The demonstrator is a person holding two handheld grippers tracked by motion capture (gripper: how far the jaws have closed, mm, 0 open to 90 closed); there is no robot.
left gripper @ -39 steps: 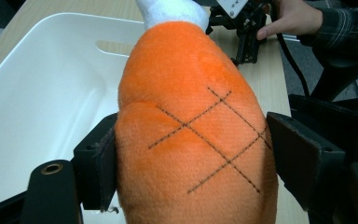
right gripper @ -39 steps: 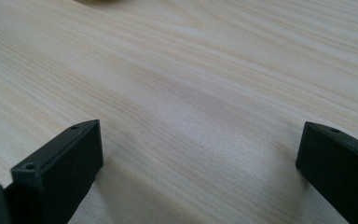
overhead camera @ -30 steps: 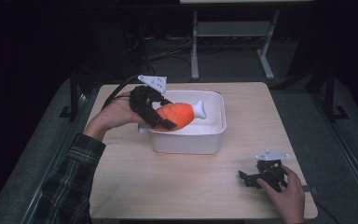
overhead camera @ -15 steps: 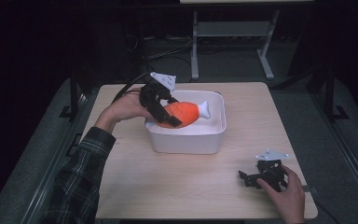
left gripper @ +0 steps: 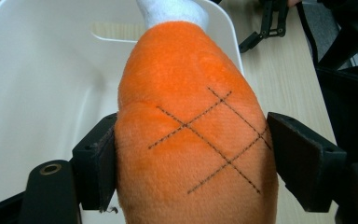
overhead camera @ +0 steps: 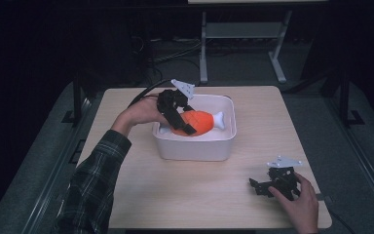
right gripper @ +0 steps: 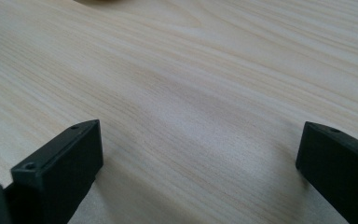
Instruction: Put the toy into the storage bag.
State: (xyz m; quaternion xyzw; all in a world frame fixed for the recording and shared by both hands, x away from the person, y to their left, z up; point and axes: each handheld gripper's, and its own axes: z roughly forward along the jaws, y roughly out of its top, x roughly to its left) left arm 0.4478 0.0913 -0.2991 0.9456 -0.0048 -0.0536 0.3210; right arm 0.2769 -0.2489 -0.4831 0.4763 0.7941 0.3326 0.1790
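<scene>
An orange plush drumstick point(overhead camera: 200, 122) with a white bone end lies tilted inside the white bin point(overhead camera: 195, 148). My left gripper point(overhead camera: 185, 123) is shut on its thick orange body. In the left gripper view the toy point(left gripper: 191, 84) bulges between both black pads point(left gripper: 100, 158), with the bin's inner wall point(left gripper: 42, 84) to the left. My right gripper point(overhead camera: 259, 187) rests on the table near the front right corner, held by a hand. Its jaws stand wide apart in the right gripper view point(right gripper: 200, 135), with bare wood between them.
The light wooden table point(overhead camera: 199, 200) has bare room in front of and to both sides of the bin. A black cable runs from the left gripper off the table's back left. Dark floor and a metal stand leg point(overhead camera: 203, 48) lie beyond the far edge.
The left hand has carried the drumstick to the right and down, from the bin's left rim to inside it. The right hand has stayed in place.
</scene>
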